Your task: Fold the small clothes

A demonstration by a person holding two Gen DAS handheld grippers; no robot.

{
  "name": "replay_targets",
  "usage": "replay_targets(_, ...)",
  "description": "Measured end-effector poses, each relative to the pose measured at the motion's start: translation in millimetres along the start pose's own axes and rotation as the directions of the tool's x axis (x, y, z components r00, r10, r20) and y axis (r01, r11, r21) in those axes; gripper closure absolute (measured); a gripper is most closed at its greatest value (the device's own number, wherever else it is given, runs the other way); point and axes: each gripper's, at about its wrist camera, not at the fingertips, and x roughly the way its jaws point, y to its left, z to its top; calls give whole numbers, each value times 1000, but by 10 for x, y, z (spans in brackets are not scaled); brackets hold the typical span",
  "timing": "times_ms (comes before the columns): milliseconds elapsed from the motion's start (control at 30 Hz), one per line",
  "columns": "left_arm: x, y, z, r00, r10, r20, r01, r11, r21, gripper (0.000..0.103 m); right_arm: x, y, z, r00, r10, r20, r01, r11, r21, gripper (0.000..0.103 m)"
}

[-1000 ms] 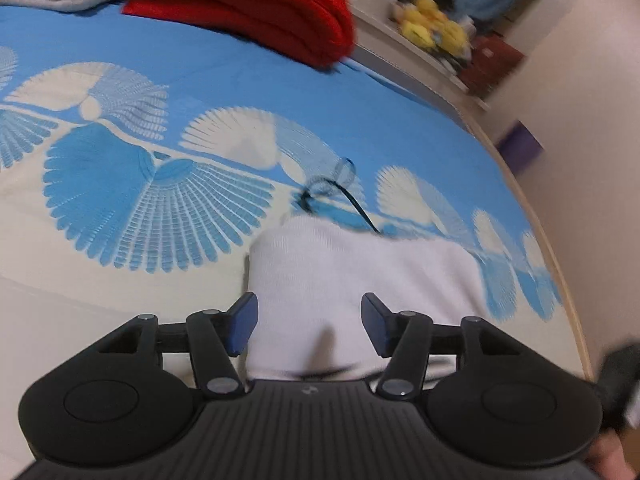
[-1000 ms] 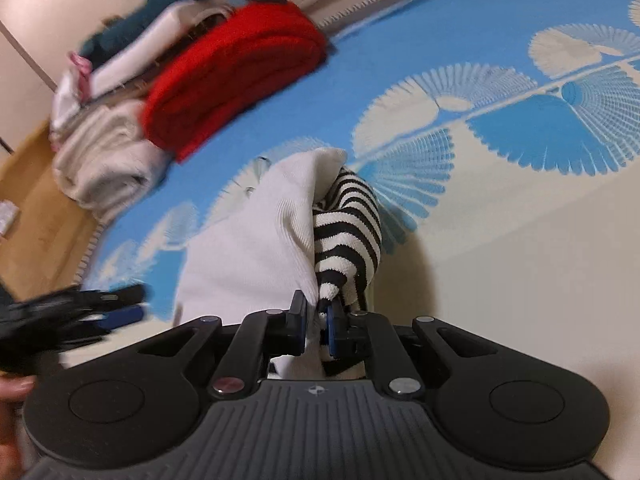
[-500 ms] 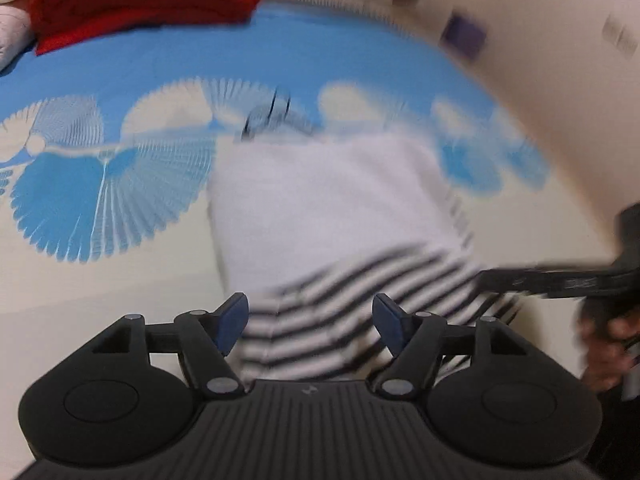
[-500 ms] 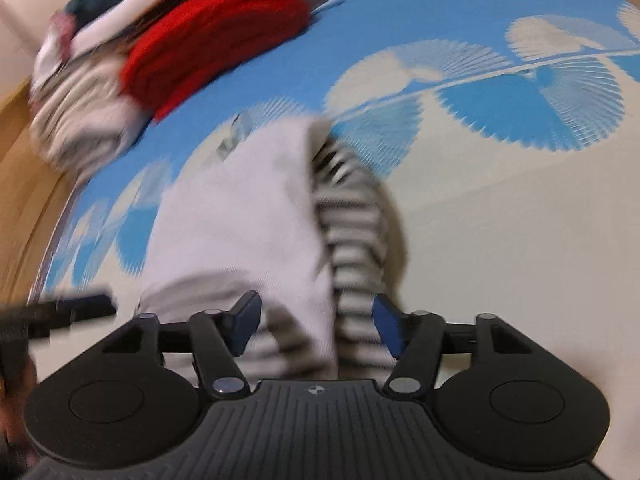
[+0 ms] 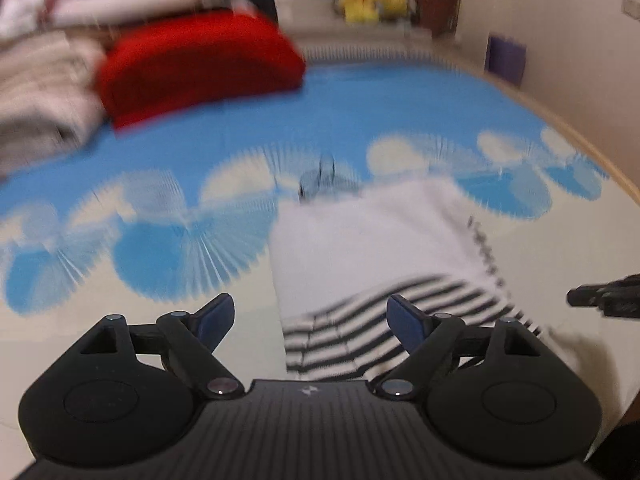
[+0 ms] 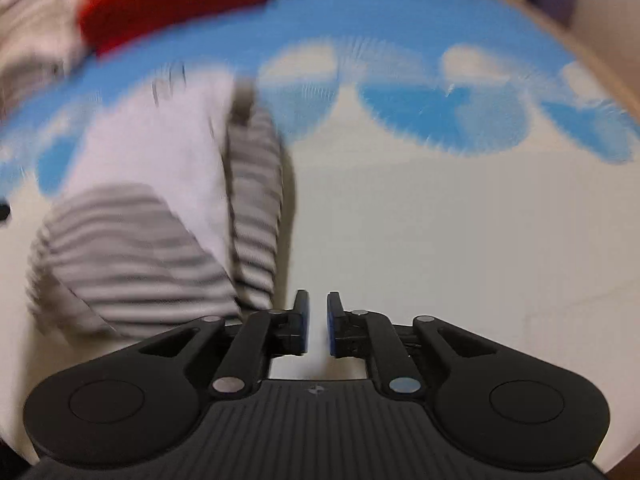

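Both views blurred. Small garment (image 5: pixel 372 248), white with black-and-white striped parts, lies partly folded on the bed sheet (image 5: pixel 200 148) (blue and cream fan print). A white panel is lapped over the middle; a striped end shows at the near edge and a striped sleeve along one side.

Left gripper (image 5: pixel 310 316): jaws wide and opening, nothing gripped; striped hem lies below and between them, pads not touching it. Right gripper (image 6: pixel 318 322): jaws closing, only a narrow gap left, nothing between them; garment sits just to their left in the right wrist view, bare sheet under them.

Step, as I judge it: one fold just laid down and released, both hands free of the cloth. Next move likely needs a fresh pinch on the striped near end, to bring it over toward the far edge and square up the sides. Right jaws would have to reopen first.

Containers: none visible. Red folded cloth (image 5: pixel 200 64) and a stack of pale folded clothes (image 5: pixel 44 92) lie at the far end of the bed, well apart from the garment.
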Motion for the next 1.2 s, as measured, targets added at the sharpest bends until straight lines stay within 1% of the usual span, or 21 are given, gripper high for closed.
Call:
replay_targets(33,-142,-50,3,999,16,40,-16,1000,-1,14,-219,11,-12,997,26,69,-28,999,24,75)
replay_targets(67,-288,-97,-16,996,31,81,-31,1000,-7,14,-436,45,-43,989,39,140,-43,999,31,58)
replay_targets(100,-451,-144,-54,992,43,121,-41,999,-17,13,-647,102,-96,976,42,213,-47,999,22,42)
replay_targets(167,-673,-237,-98,987,44,156,-40,999,-31,13,-1056,228,-285,933,57,354,-49,998,-30,28)
replay_targets(200,-784,-284,-136,987,18,157,-13,999,-34,13,-1229,279,-399,910,67,408,-47,997,-57,25)
replay_targets(233,-891,-323,-172,988,-9,153,14,999,-35,13,-1371,331,-525,889,72,453,-44,996,-72,25)
replay_targets(300,-1097,-408,-261,987,-31,157,38,998,-42,13,-1580,387,-721,858,70,509,-39,997,-72,25)
replay_targets(367,-1268,-492,-344,985,-36,169,42,999,-31,13,-1734,399,-876,832,78,549,-55,997,-57,25)
replay_targets(400,-1337,-529,-383,985,-34,170,39,999,-25,13,-1795,403,-950,823,73,563,-53,997,-52,25)
replay_targets(433,-1419,-570,-423,985,-31,168,34,999,-17,13,-1823,419,-997,821,62,568,-43,998,-47,25)
replay_targets(467,-1491,-606,-464,986,-26,164,29,1000,-12,13,-1852,425,-1050,822,46,567,-28,999,-40,25)
replay_targets(533,-1630,-659,-544,988,-20,156,18,1000,10,4,-1871,390,-1122,826,32,563,-27,999,-17,25)
replay_targets(633,-1778,-692,-673,986,2,170,-7,999,32,1,-1928,366,-1186,826,27,563,-51,998,26,25)
replay_targets(667,-1801,-691,-717,984,7,179,-14,999,35,1,-1911,371,-1199,831,22,555,-50,998,35,25)
replay_targets(700,-1792,-674,-759,982,17,186,-24,999,32,1,-1876,381,-1199,843,15,537,-43,998,40,25)
replay_targets(800,-1665,-650,-916,982,49,182,-47,999,-17,1,-1760,433,-1201,872,26,489,-45,999,26,25)
replay_targets(900,-1413,-627,-1111,984,75,164,-66,996,-60,1,-1623,537,-1167,888,26,458,-18,1000,-21,25)
replay_targets(967,-1234,-606,-1194,989,77,125,-69,995,-73,1,-1527,604,-1147,900,19,435,-4,999,-35,25)
replay_targets(1067,-1031,-537,-1229,995,79,61,-71,991,-113,1,-1384,712,-1140,923,21,384,-2,999,-50,25)
replay_targets(1100,-988,-511,-1223,996,82,42,-76,987,-141,1,-1342,755,-1144,928,21,372,3,998,-63,25)
replay_targets(1200,-959,-453,-1204,996,74,40,-65,980,-190,1,-1240,870,-1143,939,29,342,6,995,-103,25)
